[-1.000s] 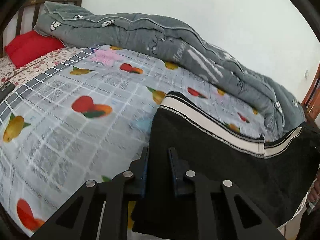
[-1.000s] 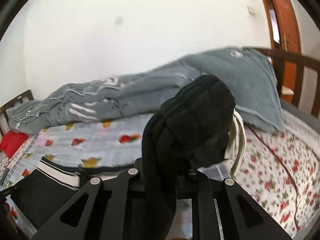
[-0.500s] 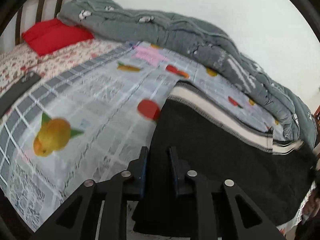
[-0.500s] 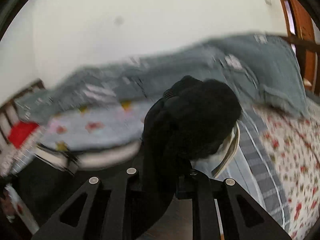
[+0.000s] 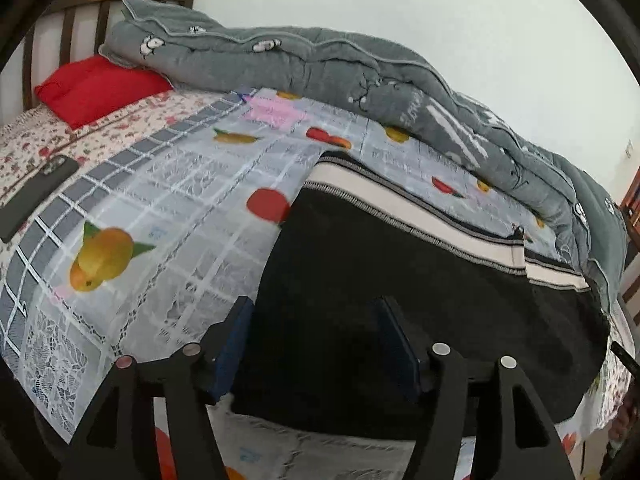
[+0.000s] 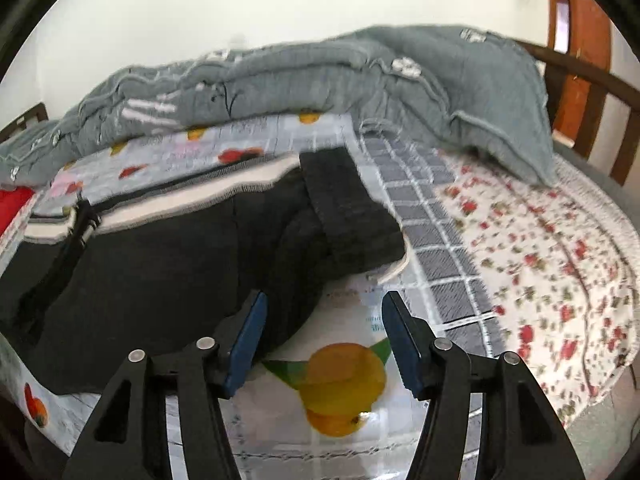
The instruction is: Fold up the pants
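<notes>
Black pants (image 5: 400, 280) with a white side stripe (image 5: 420, 216) lie spread on the fruit-print bedspread (image 5: 160, 208). My left gripper (image 5: 314, 332) is open, its jaws hovering over the pants' near left edge. In the right wrist view the pants (image 6: 160, 260) lie with their ribbed black end (image 6: 352, 216) bunched at the right. My right gripper (image 6: 324, 328) is open and empty, just right of the pants' near edge, over the bedspread (image 6: 344, 384).
A grey quilt (image 5: 360, 76) is heaped along the wall side of the bed and also shows in the right wrist view (image 6: 320, 76). A red pillow (image 5: 96, 88) and wooden headboard (image 5: 80, 12) are far left. A black phone (image 5: 36, 196) lies on the floral sheet (image 5: 60, 136). A wooden footboard (image 6: 592, 92) stands at the right.
Both grippers were shut on the pants and have opened, letting go. The bunched end that the right gripper held up now lies on the bed.
</notes>
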`<act>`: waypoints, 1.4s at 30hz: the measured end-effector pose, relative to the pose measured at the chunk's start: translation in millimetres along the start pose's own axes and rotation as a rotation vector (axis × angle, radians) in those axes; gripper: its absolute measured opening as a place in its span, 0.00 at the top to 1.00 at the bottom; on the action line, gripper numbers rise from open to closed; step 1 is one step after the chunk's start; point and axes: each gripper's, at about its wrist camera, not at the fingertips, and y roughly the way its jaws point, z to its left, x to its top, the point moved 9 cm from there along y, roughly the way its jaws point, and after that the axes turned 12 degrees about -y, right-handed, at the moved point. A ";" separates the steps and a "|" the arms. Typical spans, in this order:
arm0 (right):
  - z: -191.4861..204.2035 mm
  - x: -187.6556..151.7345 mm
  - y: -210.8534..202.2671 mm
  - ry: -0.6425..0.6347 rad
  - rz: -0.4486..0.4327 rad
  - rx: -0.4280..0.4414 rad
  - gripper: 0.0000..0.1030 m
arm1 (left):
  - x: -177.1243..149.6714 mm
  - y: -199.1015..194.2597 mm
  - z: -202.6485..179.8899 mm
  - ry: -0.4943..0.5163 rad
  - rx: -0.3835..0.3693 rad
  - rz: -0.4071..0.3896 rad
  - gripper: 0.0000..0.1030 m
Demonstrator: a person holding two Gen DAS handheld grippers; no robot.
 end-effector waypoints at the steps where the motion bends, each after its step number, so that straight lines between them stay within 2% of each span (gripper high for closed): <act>1: 8.3 5.4 -8.7 -0.010 -0.015 0.006 0.43 | 0.3 -1.7 -4.2 0.011 0.007 -0.017 0.37; 4: 31.7 21.1 -26.8 -0.044 -0.058 0.010 0.43 | -3.8 -5.5 -7.8 0.033 0.030 -0.047 0.37; 9: 105.9 48.6 -53.9 -0.120 -0.137 0.127 0.43 | -0.4 -21.1 -8.9 0.037 0.019 -0.089 0.37; 13: 174.4 59.1 -58.1 -0.166 -0.161 0.236 0.43 | 0.7 -24.0 -27.9 0.077 -0.011 -0.094 0.36; 15: 211.9 57.7 -58.2 -0.182 -0.171 0.296 0.43 | -6.2 -16.5 -38.9 0.120 -0.019 -0.071 0.36; 18: 258.8 48.3 -51.5 -0.209 -0.160 0.373 0.43 | -32.4 7.7 -34.1 0.145 0.030 0.027 0.36; 20: 284.2 33.4 -38.9 -0.238 -0.122 0.395 0.43 | -46.1 6.8 -28.1 0.170 0.034 0.018 0.36; 22: 297.5 14.5 -20.5 -0.269 -0.060 0.376 0.43 | -55.7 -0.5 -25.5 0.206 0.027 0.011 0.36; 25: 296.3 -9.1 -4.2 -0.244 -0.009 0.390 0.43 | -59.2 -20.9 -14.7 0.197 -0.023 -0.007 0.36; 31: 284.5 -22.1 -28.8 -0.248 -0.054 0.418 0.43 | -47.2 -37.8 28.2 0.002 -0.088 -0.016 0.36; 36: 255.0 -26.4 -43.2 -0.222 -0.056 0.387 0.43 | -37.5 -25.6 52.1 -0.161 -0.164 0.034 0.36; 39: 228.3 -27.6 -48.2 -0.175 -0.063 0.359 0.43 | -32.2 -7.4 46.8 -0.187 -0.199 0.068 0.36; 42: 199.4 -29.0 -52.3 -0.143 -0.076 0.288 0.43 | -27.0 6.8 38.0 -0.217 -0.242 0.082 0.34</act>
